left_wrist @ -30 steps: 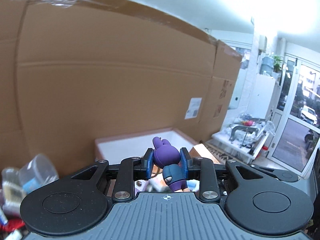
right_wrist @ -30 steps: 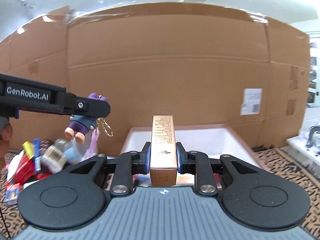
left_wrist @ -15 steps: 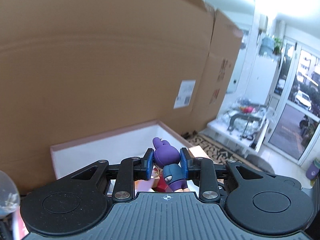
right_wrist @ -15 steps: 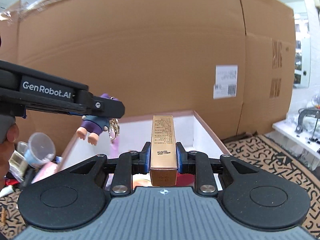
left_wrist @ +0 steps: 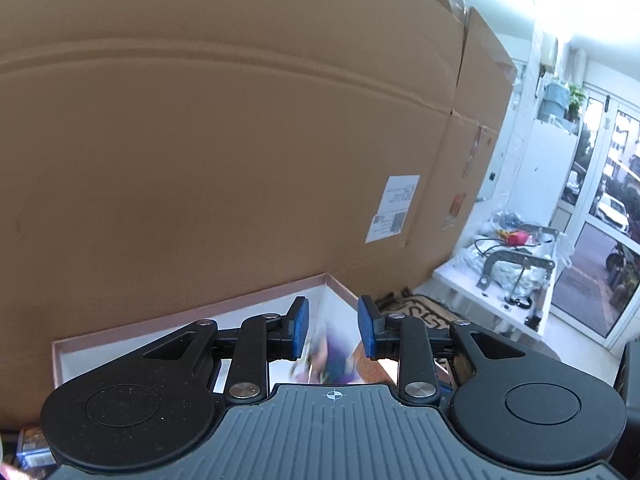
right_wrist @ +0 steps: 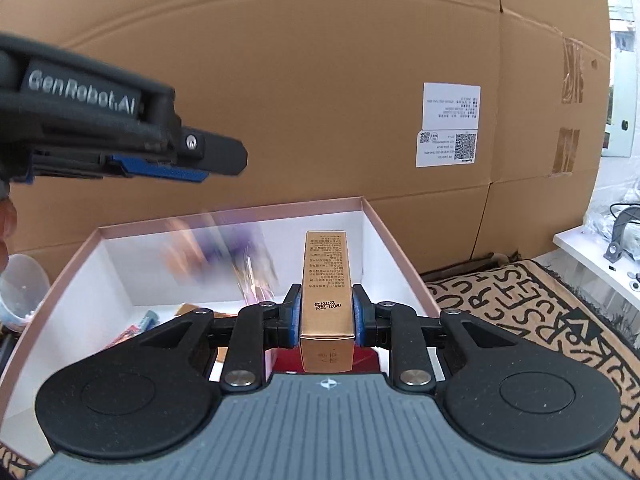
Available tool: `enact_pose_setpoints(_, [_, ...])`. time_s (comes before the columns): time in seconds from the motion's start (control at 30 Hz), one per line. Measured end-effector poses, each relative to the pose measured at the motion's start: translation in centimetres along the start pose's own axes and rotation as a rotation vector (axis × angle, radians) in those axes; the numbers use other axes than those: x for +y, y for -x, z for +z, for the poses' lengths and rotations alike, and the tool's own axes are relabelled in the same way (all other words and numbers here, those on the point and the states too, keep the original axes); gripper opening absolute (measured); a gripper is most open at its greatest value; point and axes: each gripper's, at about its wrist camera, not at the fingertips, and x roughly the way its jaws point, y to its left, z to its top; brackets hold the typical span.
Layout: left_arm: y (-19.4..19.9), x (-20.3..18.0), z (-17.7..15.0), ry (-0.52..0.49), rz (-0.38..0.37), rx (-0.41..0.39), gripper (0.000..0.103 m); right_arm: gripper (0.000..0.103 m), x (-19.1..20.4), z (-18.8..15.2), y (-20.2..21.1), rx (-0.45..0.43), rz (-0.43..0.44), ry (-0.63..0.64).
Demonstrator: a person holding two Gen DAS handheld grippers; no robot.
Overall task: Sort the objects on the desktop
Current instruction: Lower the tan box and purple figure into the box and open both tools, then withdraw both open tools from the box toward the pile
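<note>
Cardboard walls back the pink-rimmed white box (right_wrist: pixel 394 240) ahead of both tools. Your left tool (left_wrist: pixel 333 330) is opening, the blurred purple figure (right_wrist: pixel 228 252) loose below it; your right tool (right_wrist: pixel 326 316) clamps the gold carton (right_wrist: pixel 326 280).

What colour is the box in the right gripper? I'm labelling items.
Metallic gold box, clearest in the right wrist view.

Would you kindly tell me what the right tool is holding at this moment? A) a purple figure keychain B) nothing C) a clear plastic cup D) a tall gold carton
D: in the right wrist view, the right tool has its blue pads pressed against both sides of the tall gold carton, above the pink-rimmed box.
</note>
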Motion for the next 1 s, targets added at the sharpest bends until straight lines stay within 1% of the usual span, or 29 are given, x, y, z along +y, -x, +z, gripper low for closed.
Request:
enact_pose_setpoints(0.1, [-1.5,0.2,-0.6,-0.001,0.003,0.040,0.032,0.028,-0.1,0.2,-0.9,0.018,-0.014,0.011])
enact_pose_setpoints(0.2, [-2.3,0.5,-1.0,-0.001,0.006,0.062,0.033,0.028,-0.1,0.2,-1.4,0.026,-0.014,0.014])
enact_pose_setpoints(0.23, [-2.5,0.6,-1.0,-0.001,0.006,0.066,0.036,0.028,-0.1,0.2,-1.6,0.026,-0.012,0.014])
enact_pose_setpoints(0.27, [-2.6,0.7,-1.0,-0.001,0.008,0.068,0.041,0.028,-0.1,0.3,-1.6,0.026,-0.012,0.016])
enact_pose_setpoints(0.3, [-2.6,0.9,-1.1,0.000,0.012,0.068,0.043,0.028,0.0,0.3,-1.7,0.022,-0.012,0.019])
enact_pose_setpoints(0.33, [-2.6,1.0,-1.1,0.000,0.019,0.069,0.052,0.039,0.2,0.3,-1.7,0.018,-0.011,0.028])
enact_pose_setpoints(0.37, [-2.5,1.1,-1.2,0.003,0.025,0.072,0.072,0.063,0.3,0.3,-1.6,0.007,-0.016,0.034])
enact_pose_setpoints(0.4, [-2.5,1.3,-1.3,0.007,0.030,0.076,0.083,0.071,0.5,0.3,-1.5,-0.005,-0.022,0.040])
enact_pose_setpoints(0.43, [-2.4,1.4,-1.4,0.008,0.033,0.078,0.100,0.074,0.6,0.3,-1.4,-0.016,-0.027,0.047])
enact_pose_setpoints(0.47, [-2.3,1.4,-1.6,0.003,0.036,0.075,0.103,0.074,0.8,0.3,-1.3,-0.019,-0.032,0.057])
enact_pose_setpoints(0.6, [-2.2,1.1,-2.3,-0.049,0.050,0.098,0.103,0.076,1.0,0.1,-0.7,-0.021,-0.037,0.056])
enact_pose_setpoints(0.67, [-2.2,0.9,-2.8,-0.068,0.057,0.112,0.103,0.088,1.1,-0.1,-0.3,-0.025,-0.045,0.051])
enact_pose_setpoints(0.73, [-1.9,0.7,-3.1,-0.077,0.065,0.110,0.103,0.095,1.2,-0.3,0.1,-0.032,-0.055,0.047])
enact_pose_setpoints(0.87, [-0.9,0.7,-3.3,-0.078,0.087,0.092,0.103,0.099,1.5,-0.6,1.2,-0.041,-0.067,0.049])
enact_pose_setpoints(1.0, [0.4,0.8,-3.4,-0.060,0.092,0.084,0.103,0.100,1.7,-0.9,2.6,-0.053,-0.074,0.041])
